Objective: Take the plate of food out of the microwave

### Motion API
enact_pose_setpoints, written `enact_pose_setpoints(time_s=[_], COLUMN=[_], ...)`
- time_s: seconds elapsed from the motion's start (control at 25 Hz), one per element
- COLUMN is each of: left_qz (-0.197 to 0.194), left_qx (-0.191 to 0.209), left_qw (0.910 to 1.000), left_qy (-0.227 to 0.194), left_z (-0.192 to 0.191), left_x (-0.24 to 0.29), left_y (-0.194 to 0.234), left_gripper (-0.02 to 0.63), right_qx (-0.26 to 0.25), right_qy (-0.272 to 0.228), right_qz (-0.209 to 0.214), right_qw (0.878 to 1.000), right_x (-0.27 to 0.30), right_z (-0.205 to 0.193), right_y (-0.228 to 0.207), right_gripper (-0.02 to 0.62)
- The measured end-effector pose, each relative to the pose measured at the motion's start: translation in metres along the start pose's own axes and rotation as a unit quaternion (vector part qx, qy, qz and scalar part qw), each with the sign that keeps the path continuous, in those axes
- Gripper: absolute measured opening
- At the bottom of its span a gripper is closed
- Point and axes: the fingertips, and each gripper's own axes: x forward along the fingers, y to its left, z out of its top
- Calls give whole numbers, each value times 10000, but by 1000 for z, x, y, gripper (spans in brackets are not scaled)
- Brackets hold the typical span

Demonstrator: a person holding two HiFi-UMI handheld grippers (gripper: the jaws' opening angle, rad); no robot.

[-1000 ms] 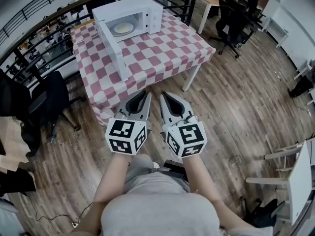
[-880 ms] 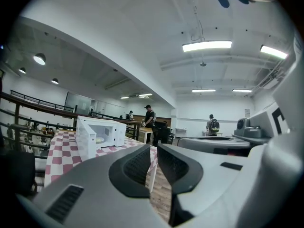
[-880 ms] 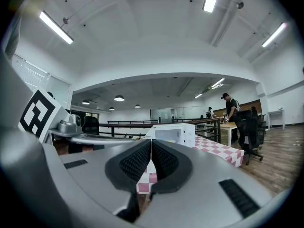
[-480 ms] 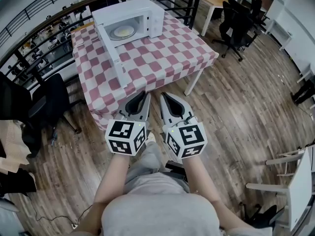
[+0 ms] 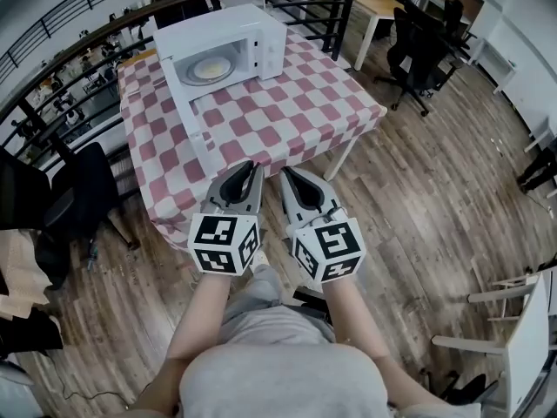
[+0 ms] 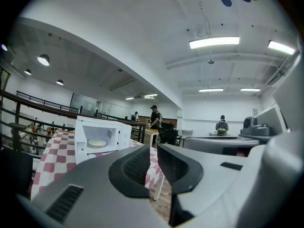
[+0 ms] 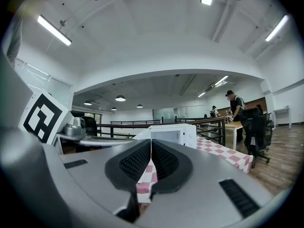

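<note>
The person is holding the left gripper [image 5: 247, 167] and the right gripper [image 5: 285, 172] side by side, both with jaws pressed together and grasping nothing. The plate of food [image 5: 209, 70] is sitting inside the open microwave [image 5: 218, 26] on the checkered table [image 5: 296, 103], ahead of both grippers and well apart from them.
</note>
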Motion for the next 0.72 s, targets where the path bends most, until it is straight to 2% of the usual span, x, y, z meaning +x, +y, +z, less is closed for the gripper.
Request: enact_pose_setpoints(time_s=[0.56, 0.72], left_qz=[74, 199], left_qx=[-79, -237], left_qw=[9999, 9995], left_qy=[75, 37], left_z=[14, 18], left_x=[92, 116], left_y=[42, 62], left_gripper=[31, 31], right_qx=[64, 42], right_qy=[105, 144], right_qz=[64, 130], right_qw=[9999, 9998], right_x=[89, 119], right_z=[2, 0], right_y=[-56, -67], right_gripper=[28, 28])
